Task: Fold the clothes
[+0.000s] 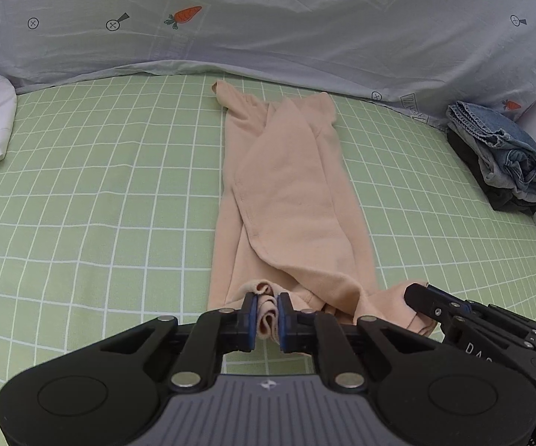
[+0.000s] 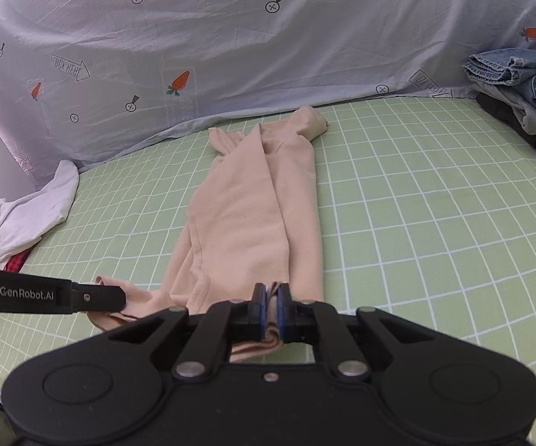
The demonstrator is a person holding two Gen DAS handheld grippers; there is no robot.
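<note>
You have the near hem of the peach garment (image 1: 286,193) pinched in both tools: the left gripper (image 1: 267,316) is clenched on a bunched fold at 6 o'clock in its view, and the right gripper (image 2: 272,310) is clamped on the hem's other corner. The garment lies as a long narrow strip on the green checked sheet (image 1: 100,186), running toward 12 o'clock. Lift both corners evenly, keep the hem taut between them, and carry it straight toward the far collar end so the edges line up, well clear of the denim pile (image 1: 506,152) at 2 o'clock.
</note>
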